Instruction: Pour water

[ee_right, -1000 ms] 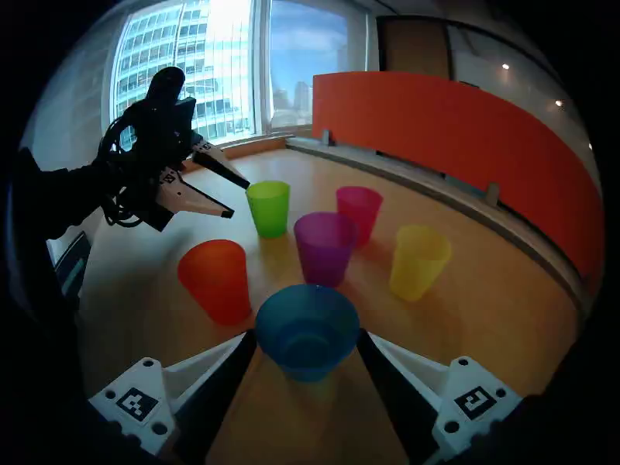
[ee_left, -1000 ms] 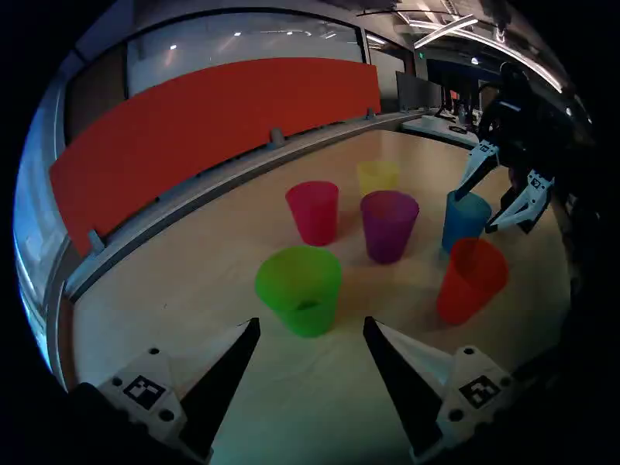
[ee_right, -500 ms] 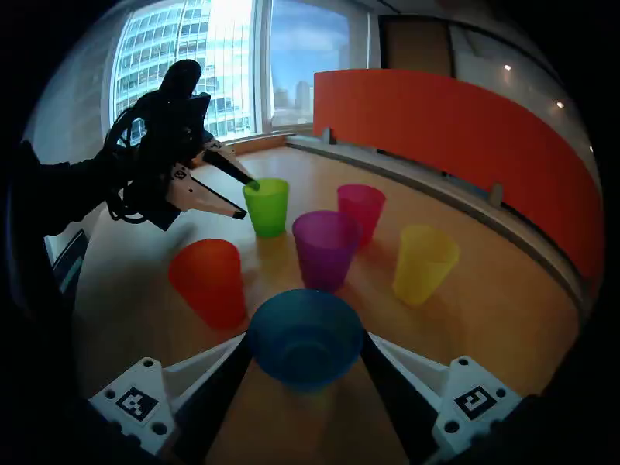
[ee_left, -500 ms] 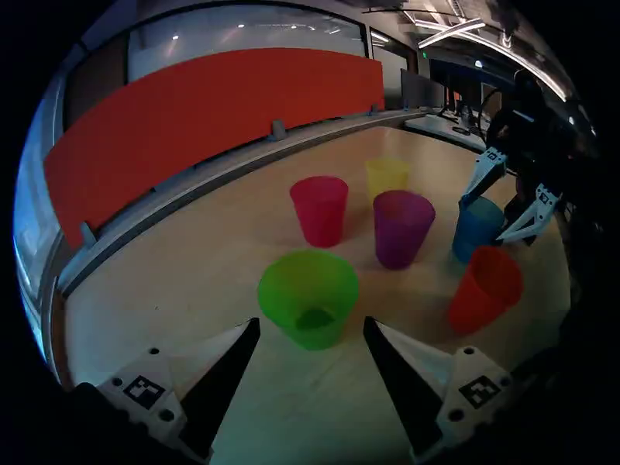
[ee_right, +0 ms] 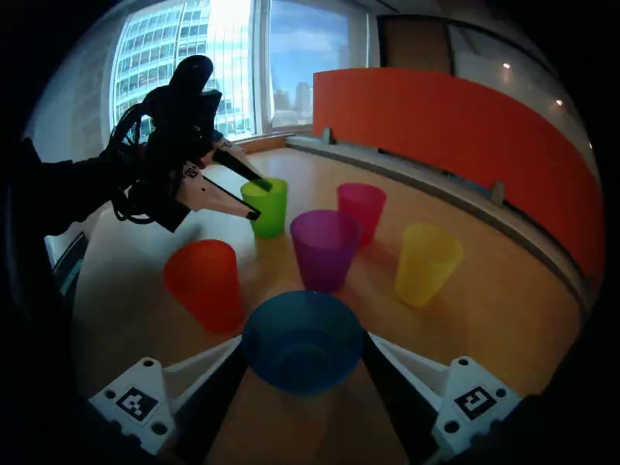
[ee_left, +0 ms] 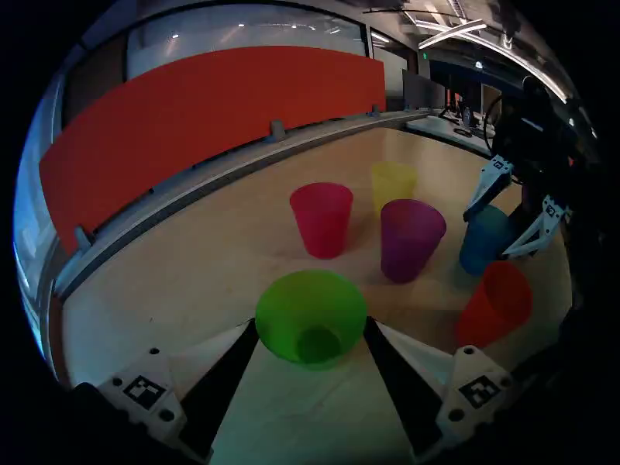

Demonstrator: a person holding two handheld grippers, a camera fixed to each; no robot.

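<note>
Standing upright on the wooden table (ee_left: 194, 263), mouth up, the green cup (ee_left: 310, 310) sits between the left gripper's (ee_left: 310, 325) spread jaws, its rim just beside both fingers. The blue cup (ee_right: 302, 353), upright too, sits likewise between the right gripper's (ee_right: 302, 339) released jaws, well in from the table's edges.

The green cup (ee_left: 311, 316), translucent plastic narrowing toward its base, stands upright at the lower centre of the left gripper view, its open mouth facing up. The blue cup (ee_right: 302, 341), the same tapered shape, stands upright at the lower centre of the right gripper view. Whether either holds water, I can't tell.
</note>
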